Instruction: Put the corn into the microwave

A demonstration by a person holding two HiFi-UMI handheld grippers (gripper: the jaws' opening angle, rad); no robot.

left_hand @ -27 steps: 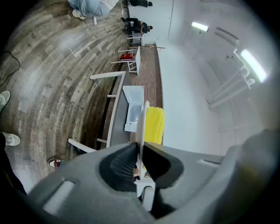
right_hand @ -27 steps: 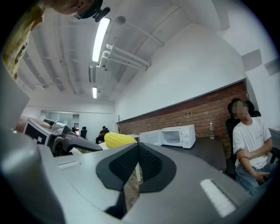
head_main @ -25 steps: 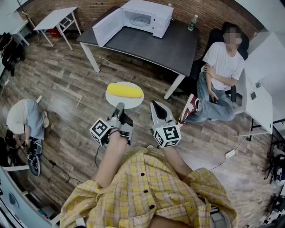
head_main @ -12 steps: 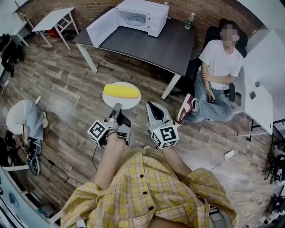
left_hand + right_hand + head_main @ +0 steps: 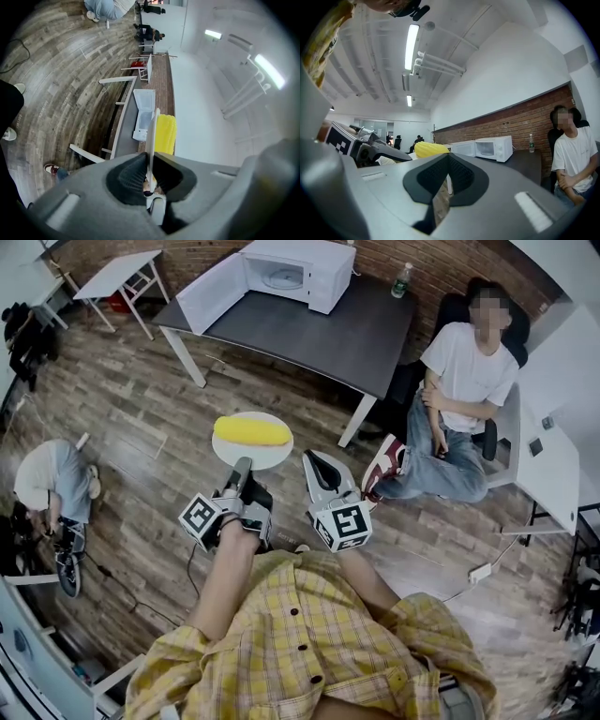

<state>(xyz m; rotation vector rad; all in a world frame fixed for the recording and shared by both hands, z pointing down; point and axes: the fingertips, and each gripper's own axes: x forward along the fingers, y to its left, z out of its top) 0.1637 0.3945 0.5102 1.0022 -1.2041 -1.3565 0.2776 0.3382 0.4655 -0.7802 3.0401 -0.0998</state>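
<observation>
A floor of worn brown wooden planks [image 5: 141, 418] spreads beneath both tools, and a red brick wall [image 5: 380, 257] closes the room far ahead of them. Against that wall, well ahead of the tips, stands a dark grey rectangular table [image 5: 319, 334] on white legs. On it sits a boxy white microwave [image 5: 300, 268] with its door swung open toward the left gripper's side. A clear plastic bottle [image 5: 403, 282] stands apart from it on the other side. A seated person in a white T-shirt [image 5: 464, 371] is off beyond the right gripper's side.

The left gripper [image 5: 242, 468], grey plastic with ribbed black pads, is clamped on the near rim of a round, thin white plate [image 5: 267, 457], which juts out just ahead of its tips, flat face up. The ridged yellow cob of corn [image 5: 251, 431] lies across the plate, well short of the microwave. The right gripper [image 5: 314, 460] sits just beside the left, apart from the plate, its jaws together with nothing between them.
</observation>
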